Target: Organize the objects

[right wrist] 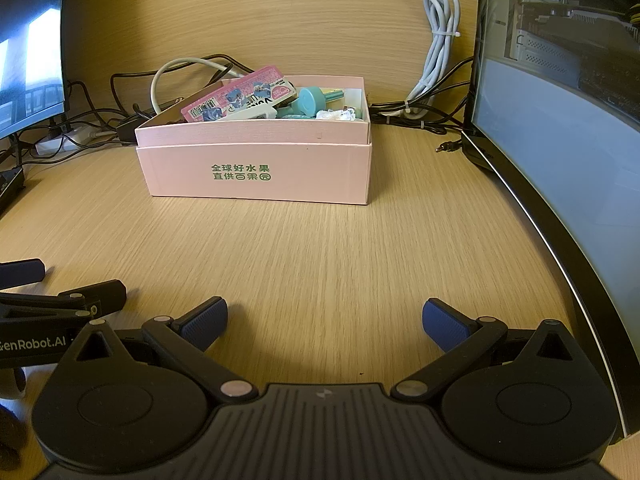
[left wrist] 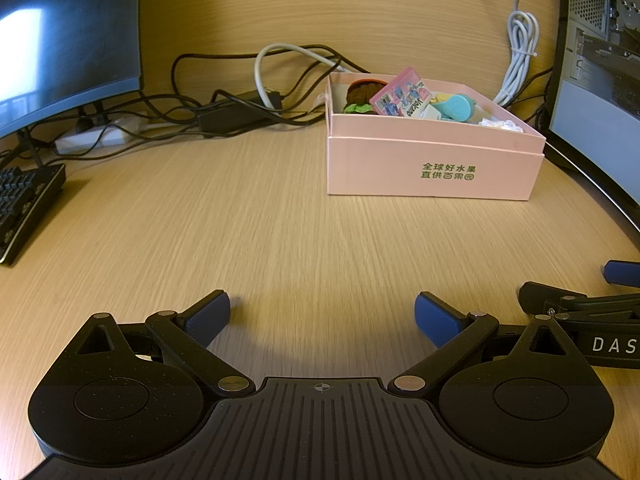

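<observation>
A pink box (left wrist: 432, 168) with green print stands on the wooden desk; it also shows in the right wrist view (right wrist: 256, 168). Inside lie a pink card pack (left wrist: 400, 94) (right wrist: 240, 98), a teal plastic item (left wrist: 458, 108) (right wrist: 310, 102), a toy burger (left wrist: 362, 96) and white crumpled bits (left wrist: 500, 124). My left gripper (left wrist: 322, 316) is open and empty, low over the desk, well short of the box. My right gripper (right wrist: 324, 320) is open and empty, beside the left one, facing the box.
Monitors stand at the left (left wrist: 60, 40) and right (right wrist: 560, 120). Tangled black cables (left wrist: 224, 100), a power strip (left wrist: 92, 138) and a bundled white cable (right wrist: 436, 48) lie behind the box. A keyboard (left wrist: 20, 204) sits at the left edge.
</observation>
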`<action>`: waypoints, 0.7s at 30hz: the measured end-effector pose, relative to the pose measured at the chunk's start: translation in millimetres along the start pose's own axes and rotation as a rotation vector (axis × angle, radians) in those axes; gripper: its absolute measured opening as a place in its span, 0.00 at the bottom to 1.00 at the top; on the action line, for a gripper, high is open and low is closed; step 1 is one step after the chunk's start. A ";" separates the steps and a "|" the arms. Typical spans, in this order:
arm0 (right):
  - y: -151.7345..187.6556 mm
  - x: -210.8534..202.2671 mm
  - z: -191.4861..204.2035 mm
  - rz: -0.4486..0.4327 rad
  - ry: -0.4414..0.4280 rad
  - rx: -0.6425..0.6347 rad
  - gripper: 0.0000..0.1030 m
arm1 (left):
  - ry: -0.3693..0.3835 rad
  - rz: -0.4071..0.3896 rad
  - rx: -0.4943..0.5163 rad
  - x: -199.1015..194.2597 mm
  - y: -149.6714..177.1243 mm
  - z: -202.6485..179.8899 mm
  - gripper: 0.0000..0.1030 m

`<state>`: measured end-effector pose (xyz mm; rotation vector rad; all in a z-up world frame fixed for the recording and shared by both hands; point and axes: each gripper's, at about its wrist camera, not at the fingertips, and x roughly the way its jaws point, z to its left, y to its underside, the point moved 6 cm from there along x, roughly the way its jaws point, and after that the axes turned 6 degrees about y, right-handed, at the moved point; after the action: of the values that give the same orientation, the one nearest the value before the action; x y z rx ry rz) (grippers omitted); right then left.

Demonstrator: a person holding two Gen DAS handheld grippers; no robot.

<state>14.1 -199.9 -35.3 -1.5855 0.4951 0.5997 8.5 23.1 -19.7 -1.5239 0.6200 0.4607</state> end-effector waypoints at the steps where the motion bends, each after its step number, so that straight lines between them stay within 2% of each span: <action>1: 0.0 0.0 -0.1 0.000 0.000 0.000 1.00 | 0.000 0.000 0.000 0.1 -0.1 -0.1 0.99; 21: -0.2 0.1 -0.5 0.000 -0.001 -0.001 1.00 | 0.000 0.001 0.000 2.4 -2.1 1.7 0.99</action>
<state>14.4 -200.4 -35.3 -1.5858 0.4944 0.6004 11.9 24.6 -19.7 -1.5238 0.6207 0.4613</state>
